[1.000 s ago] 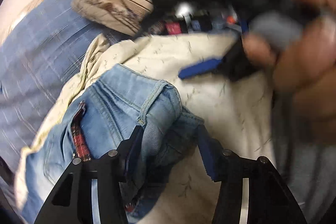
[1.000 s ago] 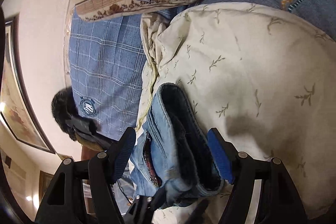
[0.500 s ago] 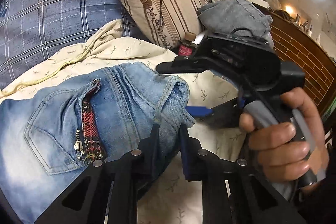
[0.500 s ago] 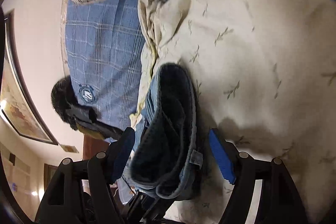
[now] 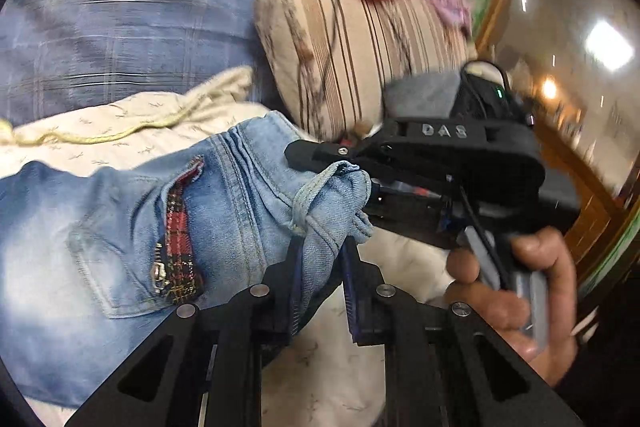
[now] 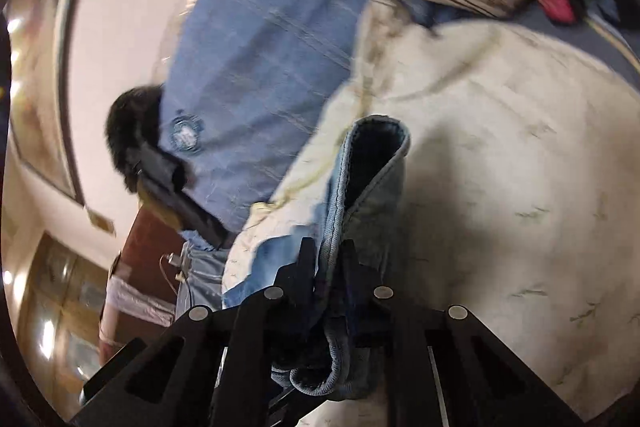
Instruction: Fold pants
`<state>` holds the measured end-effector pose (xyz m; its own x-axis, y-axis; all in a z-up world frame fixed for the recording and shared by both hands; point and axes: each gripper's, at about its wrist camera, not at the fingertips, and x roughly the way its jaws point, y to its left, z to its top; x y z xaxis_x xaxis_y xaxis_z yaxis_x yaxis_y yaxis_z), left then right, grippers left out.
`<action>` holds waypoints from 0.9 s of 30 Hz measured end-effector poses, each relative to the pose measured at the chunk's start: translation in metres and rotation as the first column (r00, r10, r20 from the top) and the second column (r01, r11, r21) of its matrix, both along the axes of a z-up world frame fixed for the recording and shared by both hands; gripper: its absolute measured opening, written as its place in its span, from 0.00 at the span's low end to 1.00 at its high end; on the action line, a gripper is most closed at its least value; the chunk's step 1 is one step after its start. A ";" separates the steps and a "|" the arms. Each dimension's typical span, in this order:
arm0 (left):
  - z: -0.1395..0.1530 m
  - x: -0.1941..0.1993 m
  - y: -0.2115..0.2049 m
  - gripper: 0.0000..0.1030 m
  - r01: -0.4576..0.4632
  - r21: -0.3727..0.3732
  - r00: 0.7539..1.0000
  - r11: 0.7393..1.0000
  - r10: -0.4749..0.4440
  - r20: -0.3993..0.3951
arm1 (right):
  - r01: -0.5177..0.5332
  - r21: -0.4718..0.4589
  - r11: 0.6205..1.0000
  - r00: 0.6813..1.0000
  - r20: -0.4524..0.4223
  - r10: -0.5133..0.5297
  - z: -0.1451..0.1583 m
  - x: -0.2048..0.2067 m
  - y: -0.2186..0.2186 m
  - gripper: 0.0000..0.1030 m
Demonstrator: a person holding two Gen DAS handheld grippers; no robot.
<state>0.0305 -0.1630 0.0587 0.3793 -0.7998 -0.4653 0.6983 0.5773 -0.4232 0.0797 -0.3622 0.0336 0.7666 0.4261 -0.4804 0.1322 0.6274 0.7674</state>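
Denim: light blue jeans (image 5: pixel 120 227) are lying on a cream bedspread (image 5: pixel 120 123) printed with small sprigs, their waistband end bunching up between the two grippers
Left gripper: its jaws (image 5: pixel 320 259) are clamping a fold of the waistband, which is sticking up above the fingers; they have just been closing on it
Right gripper: its jaws (image 6: pixel 326 263) are pinching a hemmed edge of the jeans (image 6: pixel 372 187) that is standing up as an open loop; they have just been closing on that cloth
Left view only: a back pocket with a red plaid strip (image 5: pixel 180 239) and a metal zip pull is showing, and the right gripper (image 5: pixel 440 163) is appearing from its side, gripped by a hand (image 5: pixel 516 295) at the handle
Right view only: the dark inside of the denim loop is facing the camera, and a dark blurred shape is sitting at the far edge of the bed, too unclear to name
Both views: a blue checked sheet (image 5: pixel 120 27) and a striped pillow (image 5: pixel 352 55) are lying beyond the bedspread
Sharpness: both pictures are blurring at the far side
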 end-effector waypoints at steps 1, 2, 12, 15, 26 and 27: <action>0.003 0.000 0.013 0.15 -0.014 -0.035 1.000 0.999 0.013 -0.013 | -0.021 -0.014 1.000 0.999 0.024 0.021 0.011 0.003 0.012 0.12; 0.008 0.000 0.033 0.15 -0.036 -0.085 0.999 0.996 0.033 -0.031 | -0.040 -0.024 0.999 0.998 0.041 0.041 0.020 0.007 0.022 0.12; -0.014 0.026 0.202 0.18 -0.380 -0.261 0.898 0.887 0.286 -0.334 | -0.335 -0.142 0.932 0.940 0.019 0.341 0.031 0.092 0.185 0.12; -0.046 0.041 0.242 0.32 -0.442 -0.252 0.846 0.861 0.307 -0.436 | -0.418 -0.123 0.900 0.908 -0.051 0.415 -0.004 0.119 0.220 0.12; -0.086 0.063 0.298 0.61 -0.600 -0.244 0.698 0.761 0.349 -0.625 | -0.297 -0.097 0.950 0.955 -0.027 0.296 -0.008 0.096 0.187 0.67; -0.084 0.064 0.296 0.62 -0.605 -0.248 0.699 0.756 0.356 -0.621 | -0.273 -0.114 0.955 0.962 -0.033 0.271 -0.006 0.091 0.179 0.68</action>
